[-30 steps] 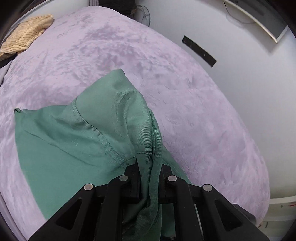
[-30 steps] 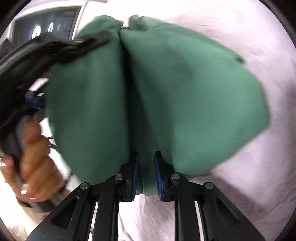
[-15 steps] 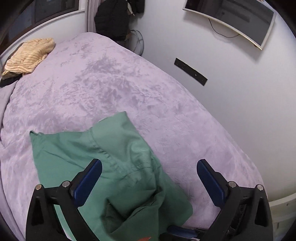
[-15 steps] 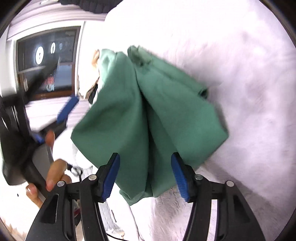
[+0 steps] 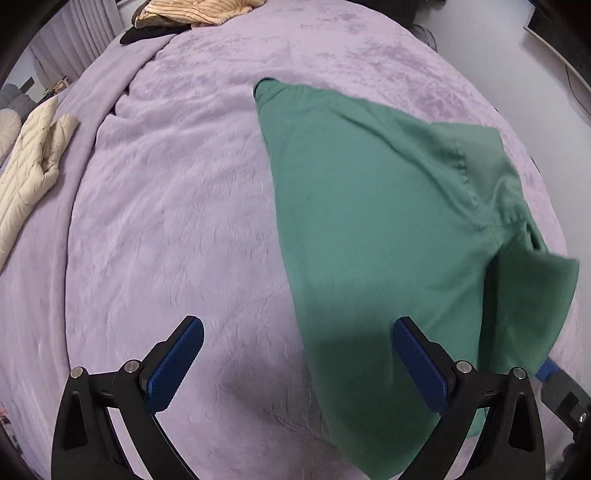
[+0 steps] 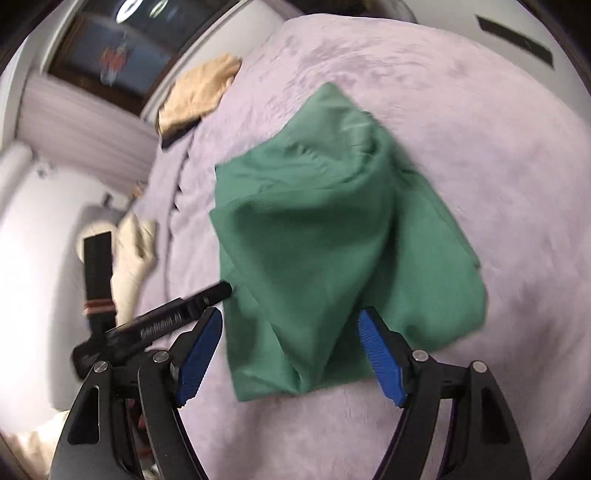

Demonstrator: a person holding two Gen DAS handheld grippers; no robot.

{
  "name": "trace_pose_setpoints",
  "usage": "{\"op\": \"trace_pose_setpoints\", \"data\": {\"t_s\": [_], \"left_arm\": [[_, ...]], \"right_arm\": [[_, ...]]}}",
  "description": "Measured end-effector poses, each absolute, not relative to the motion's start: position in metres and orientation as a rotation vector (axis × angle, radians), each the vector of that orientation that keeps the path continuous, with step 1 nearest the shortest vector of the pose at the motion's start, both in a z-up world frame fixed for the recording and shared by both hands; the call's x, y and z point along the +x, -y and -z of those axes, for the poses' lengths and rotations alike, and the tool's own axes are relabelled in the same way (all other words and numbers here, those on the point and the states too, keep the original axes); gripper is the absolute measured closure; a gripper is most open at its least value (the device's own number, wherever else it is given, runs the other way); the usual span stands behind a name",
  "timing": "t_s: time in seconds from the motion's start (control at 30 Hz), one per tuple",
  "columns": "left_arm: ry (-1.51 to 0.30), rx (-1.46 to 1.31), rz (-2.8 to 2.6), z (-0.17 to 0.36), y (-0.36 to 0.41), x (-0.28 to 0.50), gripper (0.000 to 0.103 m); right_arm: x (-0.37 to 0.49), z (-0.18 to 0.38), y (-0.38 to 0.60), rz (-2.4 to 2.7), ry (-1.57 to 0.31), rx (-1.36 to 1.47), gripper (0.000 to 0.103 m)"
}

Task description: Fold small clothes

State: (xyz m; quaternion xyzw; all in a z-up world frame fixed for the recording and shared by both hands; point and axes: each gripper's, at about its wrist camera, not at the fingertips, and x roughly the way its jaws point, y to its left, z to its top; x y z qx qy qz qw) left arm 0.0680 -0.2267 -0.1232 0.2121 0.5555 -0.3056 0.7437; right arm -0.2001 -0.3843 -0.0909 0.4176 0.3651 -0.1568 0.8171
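Note:
A green garment [image 5: 388, 229] lies loosely heaped on the lilac bedspread [image 5: 177, 229], filling the right half of the left wrist view. My left gripper [image 5: 295, 363] stands open above the bed; its right finger overlaps the cloth's near edge, its left finger is over bare blanket. In the right wrist view the same green garment [image 6: 332, 240] sits bunched in the middle. My right gripper [image 6: 291, 354] hangs above its near edge with jaws opening and the pads clear of the cloth. Part of the left gripper's black frame [image 6: 166, 321] shows at the left.
A striped tan garment [image 5: 199, 13] lies on a dark item at the bed's far end. A cream quilted jacket [image 5: 29, 166] rests at the left edge. White wall [image 5: 535, 74] borders the bed on the right.
Both grippers have let go of the green garment and opened. The cloth has dropped onto the bed. The left gripper has swung sideways to the left, and the right one has lifted away.

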Motion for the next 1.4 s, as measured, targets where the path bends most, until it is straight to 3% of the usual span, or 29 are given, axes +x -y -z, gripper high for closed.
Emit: {"op": "trace_pose_setpoints", "data": {"t_s": [0.07, 0.1, 0.13, 0.17, 0.4, 0.57, 0.6, 0.63, 0.67, 0.8, 0.93, 0.97, 1.0, 1.03, 1.2, 1.4], "left_arm": [[-1.218, 0.471, 0.671, 0.132, 0.227, 0.061, 0.001], [-1.207, 0.476, 0.666, 0.133, 0.226, 0.058, 0.000], [-1.199, 0.478, 0.666, 0.135, 0.225, 0.057, 0.000], [-1.199, 0.469, 0.669, 0.133, 0.224, 0.058, 0.000], [-1.248, 0.427, 0.683, 0.135, 0.209, 0.066, 0.000], [-1.236, 0.450, 0.704, 0.122, 0.206, 0.067, 0.001], [-1.226, 0.451, 0.718, 0.118, 0.206, 0.066, 0.001], [-1.214, 0.453, 0.735, 0.113, 0.207, 0.064, 0.001], [-1.203, 0.455, 0.752, 0.109, 0.208, 0.061, 0.001], [-1.206, 0.471, 0.800, 0.111, 0.216, 0.041, 0.001], [-1.237, 0.484, 0.804, 0.126, 0.215, 0.022, 0.001], [-1.249, 0.486, 0.802, 0.131, 0.213, 0.019, 0.001], [-1.259, 0.486, 0.798, 0.136, 0.210, 0.016, 0.001], [-1.267, 0.483, 0.794, 0.139, 0.207, 0.016, 0.000], [-1.292, 0.437, 0.800, 0.149, 0.198, 0.018, 0.000], [-1.295, 0.446, 0.807, 0.165, 0.206, 0.013, 0.000]], "right_arm": [[-0.181, 0.086, 0.381, 0.407, -0.805, 0.782, 0.025], [-0.178, 0.084, 0.384, 0.447, -0.794, 0.750, 0.045], [-0.184, 0.084, 0.391, 0.481, -0.772, 0.766, 0.075], [-0.194, 0.088, 0.398, 0.504, -0.751, 0.826, 0.078], [-0.303, 0.184, 0.449, 0.587, -0.631, 1.482, 0.076], [-0.323, 0.141, 0.461, 0.636, -0.640, 1.302, 0.068], [-0.319, 0.133, 0.467, 0.624, -0.627, 1.264, 0.058], [-0.307, 0.123, 0.473, 0.598, -0.624, 1.225, 0.040], [-0.293, 0.112, 0.481, 0.556, -0.625, 1.182, 0.033], [-0.214, 0.081, 0.497, 0.395, -0.681, 1.003, 0.031], [-0.137, 0.084, 0.504, 0.336, -0.797, 0.829, 0.034], [-0.120, 0.092, 0.508, 0.339, -0.841, 0.801, 0.040], [-0.108, 0.102, 0.510, 0.345, -0.890, 0.781, 0.074], [-0.098, 0.110, 0.512, 0.343, -0.929, 0.778, 0.095], [-0.083, 0.102, 0.527, 0.339, -0.891, 0.747, 0.095], [-0.081, 0.150, 0.562, 0.359, -0.924, 0.886, 0.093]]}}
